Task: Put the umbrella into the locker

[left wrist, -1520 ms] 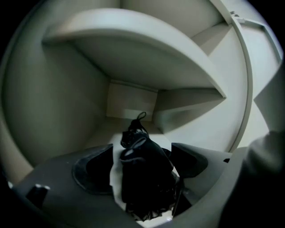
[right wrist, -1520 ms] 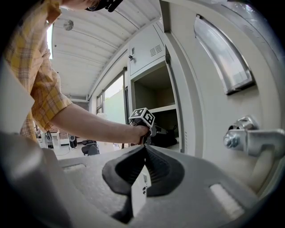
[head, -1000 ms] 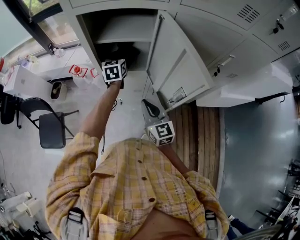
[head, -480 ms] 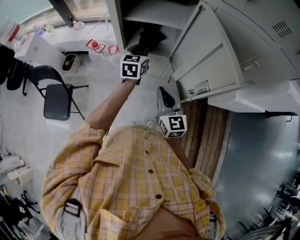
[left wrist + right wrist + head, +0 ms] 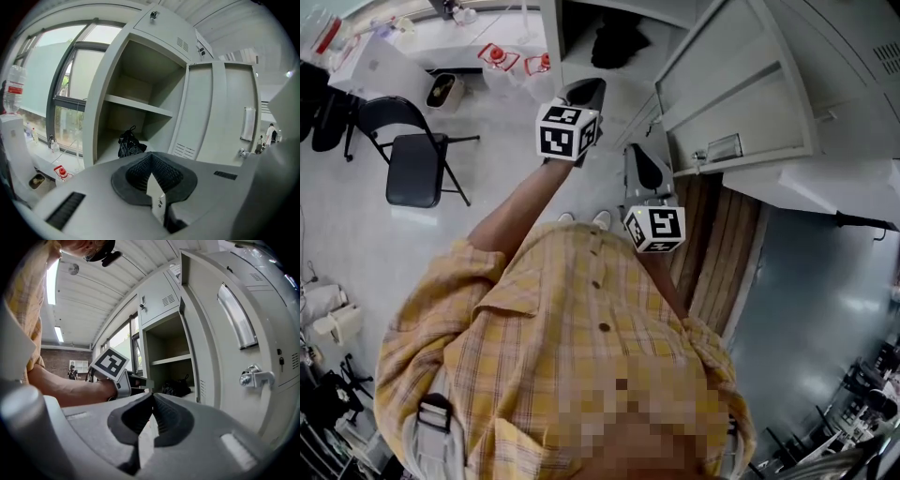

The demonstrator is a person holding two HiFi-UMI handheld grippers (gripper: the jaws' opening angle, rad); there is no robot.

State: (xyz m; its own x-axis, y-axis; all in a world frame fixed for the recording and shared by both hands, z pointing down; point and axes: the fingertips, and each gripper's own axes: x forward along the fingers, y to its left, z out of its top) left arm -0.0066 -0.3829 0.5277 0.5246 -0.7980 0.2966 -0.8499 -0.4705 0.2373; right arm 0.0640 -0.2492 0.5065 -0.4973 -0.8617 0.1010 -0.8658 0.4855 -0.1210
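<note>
**Umbrella in the locker, both grippers outside.** The umbrella (image 5: 130,144), a black crumpled bundle, is seen lying on the floor of the lower compartment of the open locker (image 5: 104,93), under the shelf (image 5: 140,107) and towards the back. It is touched by neither gripper.

The left gripper (image 5: 151,157) is held out in front of the locker opening on an outstretched arm, the forearm bare below a yellow checked sleeve (image 5: 441,309). It is pointed into the compartment and tipped slightly downward. Its jaws are pressed together, with nothing between them.

The right gripper (image 5: 152,395) is kept nearer the body, just beside the swung-open door (image 5: 741,84), and is aimed almost level at the same opening. Its jaws are likewise pressed together and empty.

A black-and-white square marker is borne on each face of both cubes; no lettering can be made out on them. A small card holder (image 5: 724,148) is fixed to the door, its content too small to be read. At the far left a bottle (image 5: 13,89) with a red label is shown, the print blurred. A black chair (image 5: 412,169) is set well apart on the floor.
</note>
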